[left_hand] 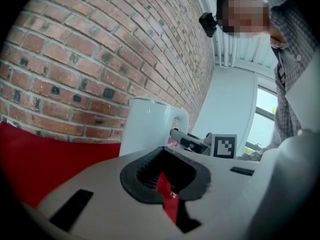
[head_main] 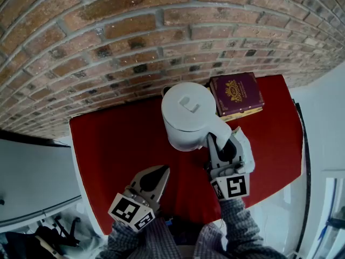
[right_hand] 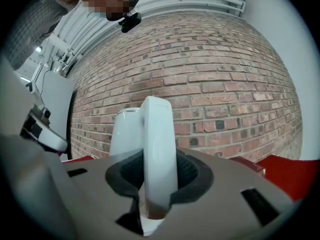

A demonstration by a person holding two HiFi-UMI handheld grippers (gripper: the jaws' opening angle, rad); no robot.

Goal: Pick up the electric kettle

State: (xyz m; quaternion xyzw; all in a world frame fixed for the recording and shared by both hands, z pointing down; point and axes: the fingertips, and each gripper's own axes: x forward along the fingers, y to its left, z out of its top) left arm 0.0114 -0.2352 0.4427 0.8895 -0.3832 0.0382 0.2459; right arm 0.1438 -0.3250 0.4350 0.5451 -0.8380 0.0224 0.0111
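Jaws first: got the right gripper (head_main: 220, 143) clamped partway open around the white handle (right_hand: 159, 144) of the electric kettle (head_main: 186, 115), squeezing it from both sides with the black pads (right_hand: 192, 171). Running straight up between them, that handle. Over on the left gripper (head_main: 161, 172), pretty much shut: only a thin slit with a sliver of red showing through, nothing in between. Hovering over the red desk (head_main: 118, 144) with the nose tipped a bit down, off to the left of the kettle and not touching it. Kettle-wise: parked toward the back of the desk, right by the brick wall (head_main: 108, 31), body upright, so long axis vertical and lid facing straight up at the head camera. Handle side turned toward the person and slightly right. Looks like a small spout lip (head_main: 164, 90) on the opposite side, aimed at the wall. Can't tell whether the base has actually left the desk. Also spotted a maroon book (head_main: 237, 93) with a gold crest, lying flat just beside the kettle on its right, near the back edge.
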